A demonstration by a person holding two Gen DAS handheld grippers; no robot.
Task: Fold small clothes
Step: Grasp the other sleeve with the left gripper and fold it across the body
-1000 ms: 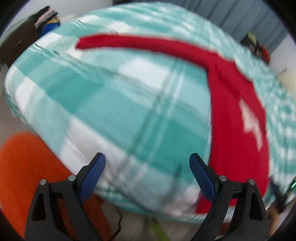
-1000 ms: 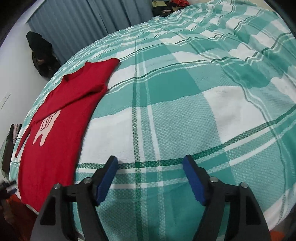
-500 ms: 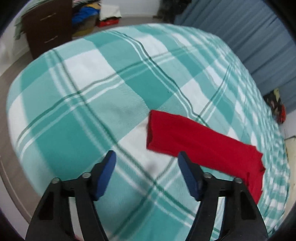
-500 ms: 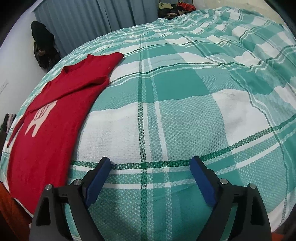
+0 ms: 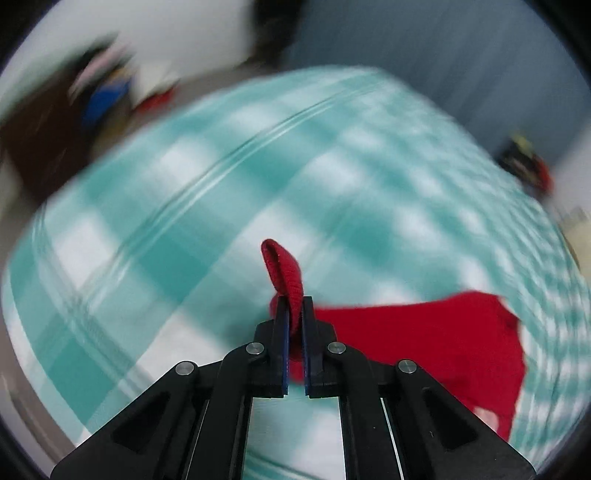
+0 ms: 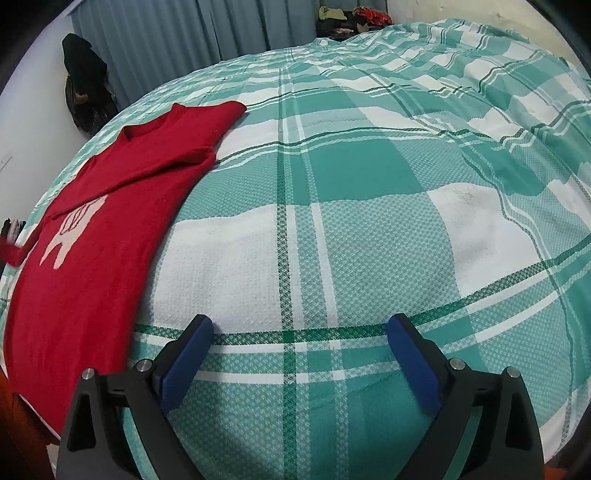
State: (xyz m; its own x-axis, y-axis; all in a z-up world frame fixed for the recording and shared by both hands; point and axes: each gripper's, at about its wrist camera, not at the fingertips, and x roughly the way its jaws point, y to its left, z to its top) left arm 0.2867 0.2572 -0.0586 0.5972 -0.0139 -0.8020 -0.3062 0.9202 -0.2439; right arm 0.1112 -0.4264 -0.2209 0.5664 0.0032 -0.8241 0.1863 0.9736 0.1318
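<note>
Half a second earlier, the left gripper (image 5: 293, 314) was held spread above the cuff of the red knitted sweater's sleeve; now its blue-padded jaws are seen pressed together on that cuff, a ribbed loop of which stands up above the fingertips at the centre of the left wrist view. Heavy motion blur across that view suggests the sleeve is being carried. From this, the first fold is judged to be under way, with the sleeve likely to be drawn across the body.

The red knitted sweater (image 6: 110, 206) is shown lying flat along the left side of the right wrist view, near the bed's edge, its soft, fuzzy knit marked by a pale pink motif on the chest. Its near sleeve is seen already folded across the chest.

At the bottom of that view, the right gripper (image 6: 299, 354) is held with jaws spread wide and nothing between them, above the teal-and-white checked woven bedspread (image 6: 369, 192), whose coarse weave and light creases are clearly visible. Beyond the bed, grey-blue pleated curtains (image 6: 207, 33) are seen at the upper left.
</note>
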